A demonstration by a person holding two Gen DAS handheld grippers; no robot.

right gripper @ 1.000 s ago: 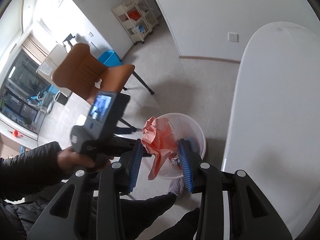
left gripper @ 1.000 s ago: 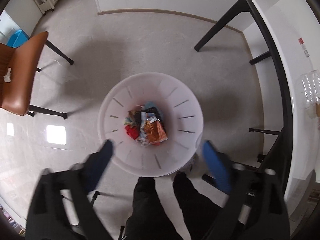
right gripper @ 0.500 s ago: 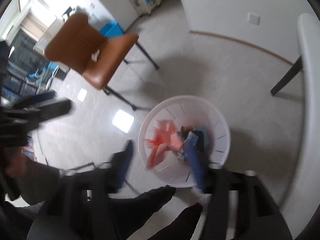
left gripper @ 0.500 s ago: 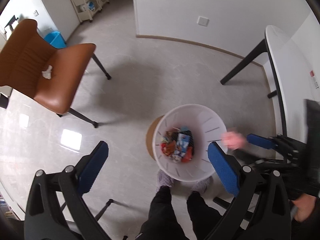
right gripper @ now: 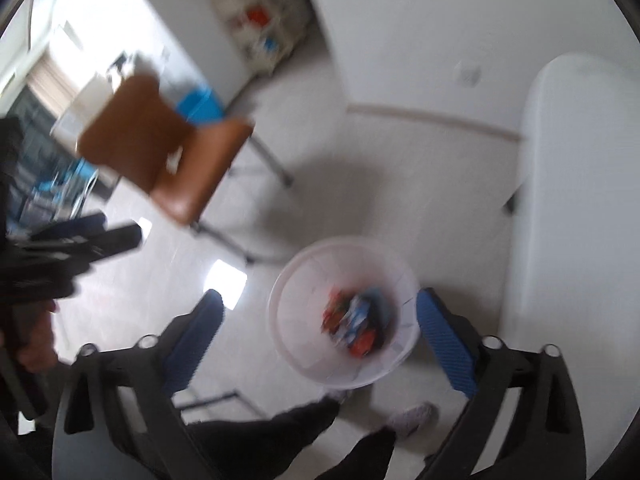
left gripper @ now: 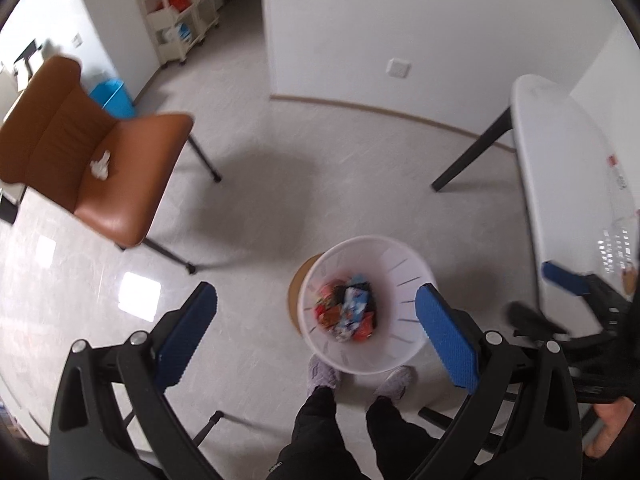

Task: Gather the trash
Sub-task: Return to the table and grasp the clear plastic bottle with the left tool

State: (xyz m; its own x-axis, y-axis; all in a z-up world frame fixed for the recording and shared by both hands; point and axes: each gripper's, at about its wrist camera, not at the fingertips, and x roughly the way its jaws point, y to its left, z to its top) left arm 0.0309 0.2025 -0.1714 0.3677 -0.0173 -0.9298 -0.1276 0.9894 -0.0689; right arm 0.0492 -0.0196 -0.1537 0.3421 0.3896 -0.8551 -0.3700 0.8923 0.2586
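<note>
A white plastic bin [left gripper: 404, 276] stands on the floor with several coloured wrappers [left gripper: 346, 314] in it; it also shows, blurred, in the right wrist view [right gripper: 300, 300]. My left gripper [left gripper: 316, 336] is open and empty, high above the bin. My right gripper [right gripper: 320, 336] is open and empty, also above the bin; it appears at the right edge of the left wrist view [left gripper: 564, 284]. A crumpled white tissue [left gripper: 99, 168] lies on the brown chair [left gripper: 120, 184].
A white table [left gripper: 560, 184] with black legs stands at the right, with a clear plastic bottle [left gripper: 614, 248] on it. The person's feet [left gripper: 324, 374] are beside the bin. A blue bin [left gripper: 112, 100] and a white shelf cart [left gripper: 180, 24] stand far back.
My right gripper opened and let the pink wrapper fall into the bin, then rose. My left gripper lifted away from the bin and tilted up, so the chair came into view.
</note>
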